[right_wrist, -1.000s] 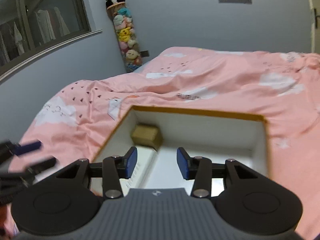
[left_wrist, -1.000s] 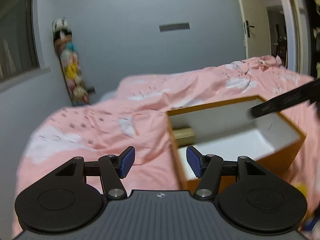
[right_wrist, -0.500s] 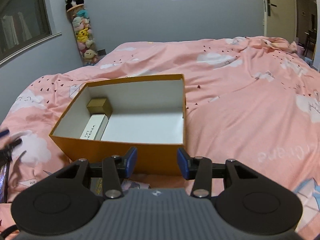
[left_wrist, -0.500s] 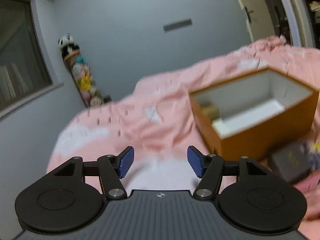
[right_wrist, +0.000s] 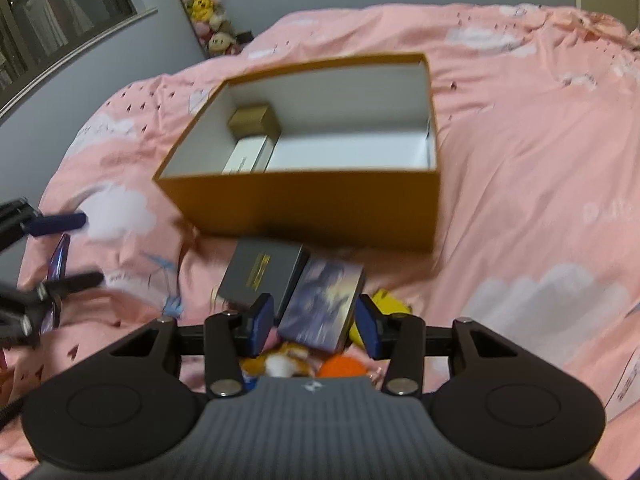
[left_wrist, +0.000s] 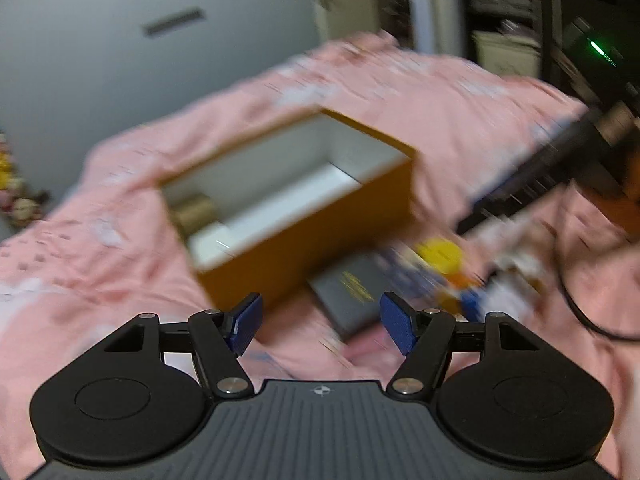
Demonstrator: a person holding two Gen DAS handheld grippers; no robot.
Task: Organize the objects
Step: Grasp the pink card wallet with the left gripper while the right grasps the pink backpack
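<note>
Two small boxes (right_wrist: 253,136) already stowed in orange box (right_wrist: 304,204); grey box (right_wrist: 262,274), card pack (right_wrist: 324,304), toys left on bed (right_wrist: 540,184). Both grippers' fingers (right_wrist: 262,322) spread, nothing held.

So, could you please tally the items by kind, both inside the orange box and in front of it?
Small boxes inside the orange box: 2, gold box and white box
Flat boxes in front: 2, grey box and purple box
Plush toys, partly hidden: at least 2, yellow toy and orange-and-white toy
Total: at least 6
</note>
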